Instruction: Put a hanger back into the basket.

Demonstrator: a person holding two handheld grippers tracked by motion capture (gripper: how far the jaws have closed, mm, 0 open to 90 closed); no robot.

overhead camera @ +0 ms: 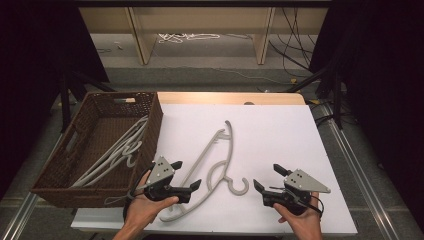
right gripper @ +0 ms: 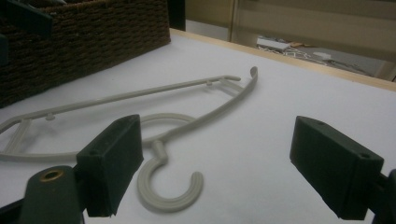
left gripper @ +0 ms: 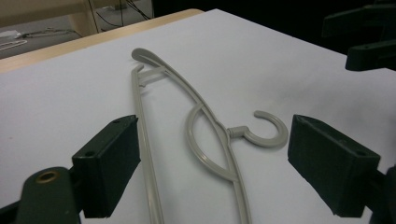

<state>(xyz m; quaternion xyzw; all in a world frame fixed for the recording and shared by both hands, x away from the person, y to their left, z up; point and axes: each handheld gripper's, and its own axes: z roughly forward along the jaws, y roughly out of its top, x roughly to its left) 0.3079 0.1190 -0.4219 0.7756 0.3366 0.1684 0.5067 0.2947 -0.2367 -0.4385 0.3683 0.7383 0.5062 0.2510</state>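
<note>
A grey plastic hanger [overhead camera: 212, 160] lies flat on the white desk [overhead camera: 280, 130], between the two grippers, its long straight bar running from near the front edge up toward the middle of the desk. Its hook [overhead camera: 239, 186] curls open toward the person's right, lying on the desk between the two sets of jaws. In the left gripper view the hanger [left gripper: 205, 140] stretches away between the jaws, its straight bar passing just beside one jaw, with no contact visible. In the right gripper view the hook [right gripper: 170, 186] sits just beside one jaw, not touching that I can see.

The left gripper [overhead camera: 189, 175] is held by the person's left hand [overhead camera: 145, 207] just over the lower end of the hanger, jaws spread wide and holding nothing. The right gripper [overhead camera: 267, 177], in the right hand [overhead camera: 302, 220], sits to the right of the hook, jaws likewise wide open and empty.

At the left edge of the desk stands a dark woven basket [overhead camera: 60, 170], near the left gripper, with several more grey hangers [overhead camera: 117, 150] lying inside it. Beyond the desk, cables [overhead camera: 187, 37] lie on the floor.
</note>
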